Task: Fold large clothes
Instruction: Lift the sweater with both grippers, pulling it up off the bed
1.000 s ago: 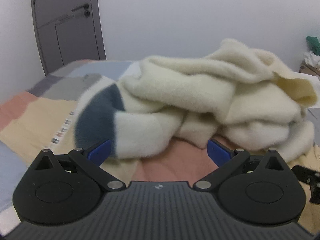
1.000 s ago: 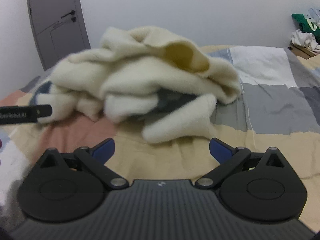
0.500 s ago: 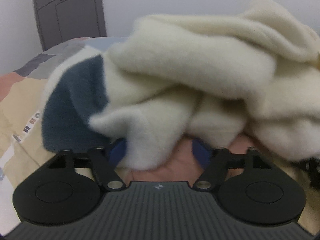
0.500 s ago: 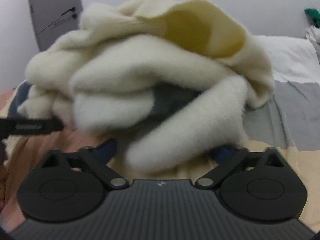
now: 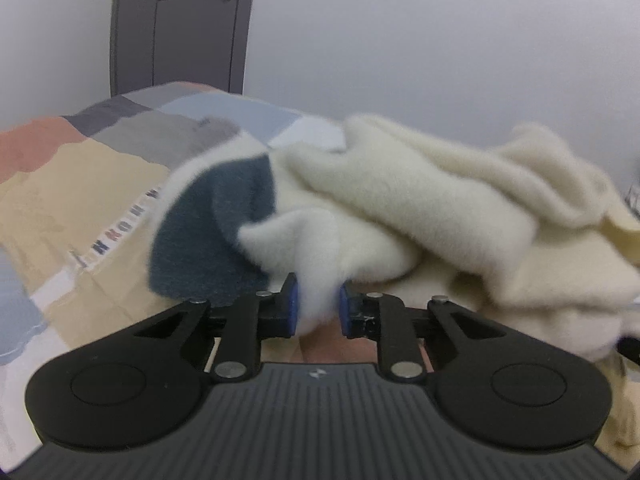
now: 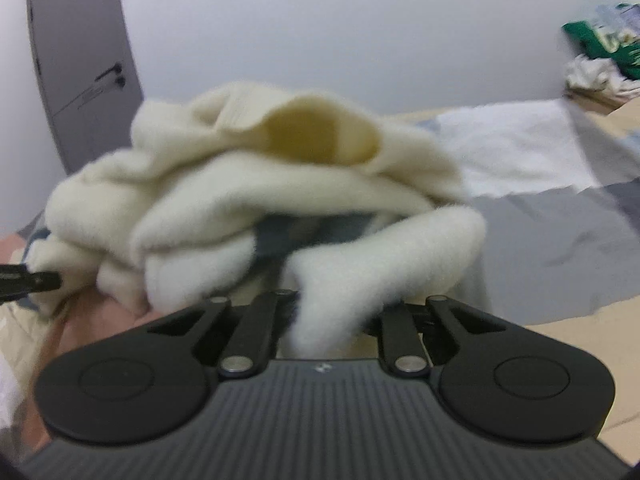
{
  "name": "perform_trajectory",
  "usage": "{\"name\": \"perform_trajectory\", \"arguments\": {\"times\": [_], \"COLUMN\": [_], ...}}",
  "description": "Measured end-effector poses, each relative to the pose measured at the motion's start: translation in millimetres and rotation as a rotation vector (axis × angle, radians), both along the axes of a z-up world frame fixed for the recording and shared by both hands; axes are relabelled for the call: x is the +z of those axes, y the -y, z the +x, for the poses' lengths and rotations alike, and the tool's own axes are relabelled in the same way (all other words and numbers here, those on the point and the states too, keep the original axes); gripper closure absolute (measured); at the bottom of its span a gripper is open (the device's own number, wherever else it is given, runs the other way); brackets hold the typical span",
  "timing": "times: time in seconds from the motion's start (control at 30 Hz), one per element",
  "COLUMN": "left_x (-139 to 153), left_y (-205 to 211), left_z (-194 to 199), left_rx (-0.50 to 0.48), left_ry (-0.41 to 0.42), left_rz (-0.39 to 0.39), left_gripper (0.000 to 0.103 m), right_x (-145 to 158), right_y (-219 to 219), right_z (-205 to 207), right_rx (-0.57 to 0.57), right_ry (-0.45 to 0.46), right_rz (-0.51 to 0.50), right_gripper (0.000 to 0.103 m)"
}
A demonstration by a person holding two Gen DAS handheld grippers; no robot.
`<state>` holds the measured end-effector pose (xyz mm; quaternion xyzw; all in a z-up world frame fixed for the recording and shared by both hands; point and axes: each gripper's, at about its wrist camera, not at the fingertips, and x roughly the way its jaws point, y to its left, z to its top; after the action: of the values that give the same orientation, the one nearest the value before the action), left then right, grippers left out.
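1. Left wrist view: left gripper [image 5: 315,307] closing, blue pads [image 5: 291,303] nearly together, pinching a cream fold of the fleece [image 5: 400,216] between them.
2. Same view: fleece heaped on the bed [image 5: 80,184], mostly cream with a dark blue patch [image 5: 212,236] just left of the pinched fold; fold hanging down between the pads, rest of the heap spreading right.
3. Right wrist view: right gripper [image 6: 326,312] closing, fingers drawn in close on another cream fold of the fleece [image 6: 256,200]; pads hidden by the fabric, fold bulging up and over them.
4. Same view: yellowish opening [image 6: 316,136] gaping at the top of the heap; a dark grey-blue strip visible under the upper folds.
5. Far left of that view: black tip of the left gripper [image 6: 28,278] touching the heap's edge.
6. Containers: far right, what looks like a box edge [image 6: 592,94] with crumpled white and green cloth [image 6: 600,48] on top; too blurred for detail.
7. Writing: a strip of coloured letters [image 5: 120,236] printed on the bed cover, too blurred to read.
8. Behind: grey door [image 5: 180,24] in a white wall.
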<state>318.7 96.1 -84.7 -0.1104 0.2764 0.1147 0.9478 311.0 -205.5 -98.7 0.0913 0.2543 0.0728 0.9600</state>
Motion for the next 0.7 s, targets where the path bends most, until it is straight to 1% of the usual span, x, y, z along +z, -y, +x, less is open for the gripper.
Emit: {"name": "perform_trajectory", "arguments": {"times": [0.07,0.13,0.17,0.2,0.23,0.27,0.33,0.37,0.43,0.53,0.6,0.7], "left_x": [9,14,17,22,27,33,44,51,63,75,79,79], "left_y": [-1,-4,-7,-8,-11,-16,-24,-29,-32,-32,-29,-25], "left_z": [-16,-27,-34,-39,-49,-58,-75,-87,-105,-131,-147,-162], "left_rx": [0.000,-0.001,0.002,0.014,0.029,0.042,0.049,0.049,0.037,0.012,-0.001,-0.024], "left_ry": [0.019,0.021,0.024,0.028,0.041,0.054,0.067,0.072,0.085,0.116,0.121,0.110], "left_rz": [-0.010,-0.026,-0.032,-0.028,-0.019,-0.026,-0.067,-0.087,-0.100,-0.125,-0.156,-0.159], "left_gripper": [0.083,0.086,0.097,0.101,0.101,0.101,0.101,0.101,0.101,0.101,0.100,0.100], "right_x": [8,19,24,30,38,45,64,69,86,95,95,90], "right_y": [8,15,17,23,31,38,50,56,71,90,100,117], "right_z": [-16,-34,-41,-50,-60,-66,-81,-81,-94,-115,-127,-126], "right_rx": [-0.014,-0.018,-0.021,-0.026,-0.036,-0.046,-0.075,-0.085,-0.109,-0.140,-0.163,-0.202], "right_ry": [0.031,0.058,0.070,0.081,0.093,0.104,0.146,0.162,0.198,0.219,0.211,0.179], "right_rz": [0.012,-0.020,-0.034,-0.043,-0.049,-0.052,-0.052,-0.047,-0.036,-0.028,-0.023,0.006], "right_gripper": [0.088,0.088,0.088,0.088,0.088,0.088,0.088,0.088,0.088,0.088,0.088,0.088]}}
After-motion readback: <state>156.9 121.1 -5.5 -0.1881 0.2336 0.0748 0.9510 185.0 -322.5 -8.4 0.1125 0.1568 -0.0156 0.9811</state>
